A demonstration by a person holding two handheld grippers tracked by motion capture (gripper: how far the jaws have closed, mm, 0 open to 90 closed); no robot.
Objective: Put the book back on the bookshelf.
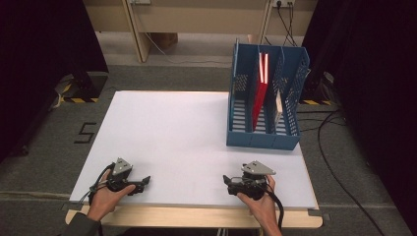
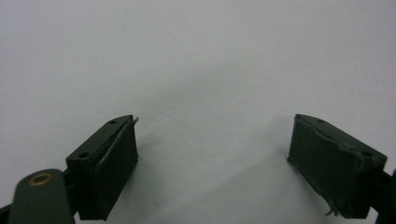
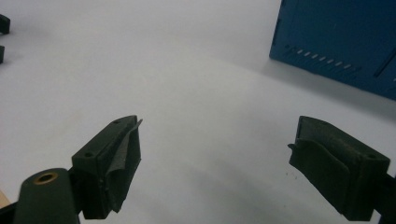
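Both grippers rest near the table's (image 1: 162,128) front edge, left gripper (image 1: 141,184) and right gripper (image 1: 227,181) w/ jaws wide apart, nothing held. Red book (image 1: 259,93) stands in the blue rack (image 1: 263,137) at far right, mid slot. Prob. stiff, light, smooth cover; grip top edge/spine. Right gripper view catches the rack's wall (image 3: 336,37); left gripper view just bare table (image 2: 196,60).

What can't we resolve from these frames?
- Red book in the blue file rack, high view: title too small, lower part hidden by the dividers.
- Pale item in the next slot, high view: mostly behind a divider, identity unclear.
- Rack, right gripper view: cut off by the top and right edges.
- Both tongs, left and right: open, empty.
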